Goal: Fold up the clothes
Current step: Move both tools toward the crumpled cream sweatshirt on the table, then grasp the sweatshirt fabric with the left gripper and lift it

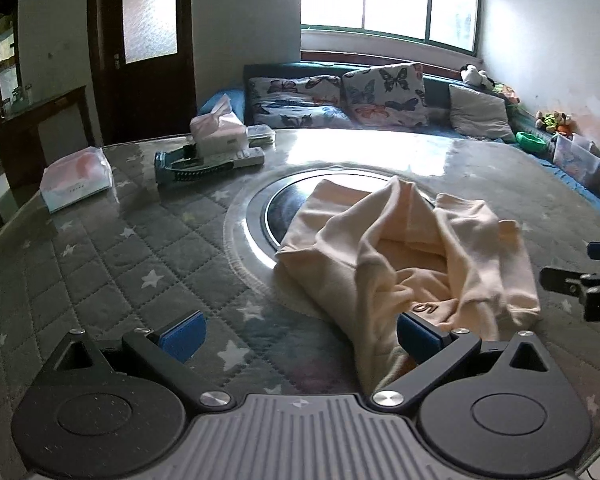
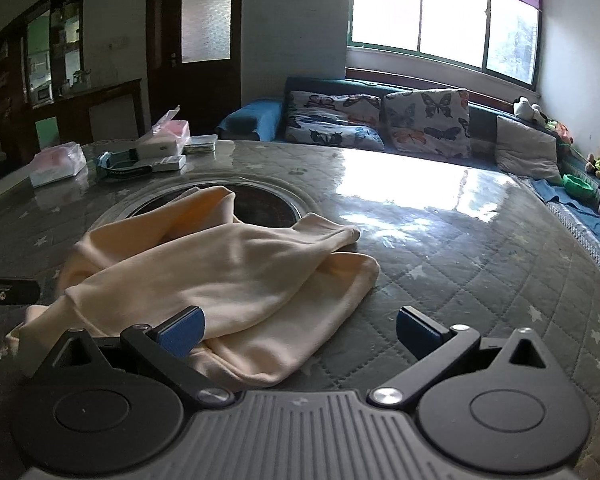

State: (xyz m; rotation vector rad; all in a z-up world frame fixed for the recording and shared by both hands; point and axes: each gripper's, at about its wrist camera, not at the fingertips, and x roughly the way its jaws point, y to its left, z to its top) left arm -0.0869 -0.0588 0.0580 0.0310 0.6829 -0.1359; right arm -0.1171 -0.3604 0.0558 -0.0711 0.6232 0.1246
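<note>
A cream garment (image 1: 404, 248) lies crumpled on the round table (image 1: 140, 264), partly over its dark centre disc (image 1: 288, 200). My left gripper (image 1: 300, 336) is open; its right pad (image 1: 416, 336) touches the garment's near edge, its left pad (image 1: 182, 334) is over bare table. In the right wrist view the garment (image 2: 228, 276) lies left of centre. My right gripper (image 2: 300, 332) is open, with its left pad (image 2: 182, 330) over the cloth's near edge and its right pad (image 2: 416, 330) over bare table. Each gripper shows at the edge of the other's view.
A tissue box (image 1: 220, 128), a remote and a teal item (image 1: 188, 166), and a plastic-wrapped packet (image 1: 78, 178) sit at the table's far left. A sofa with butterfly cushions (image 1: 384, 96) stands behind under the window. Toys and bins (image 1: 560, 136) line the right wall.
</note>
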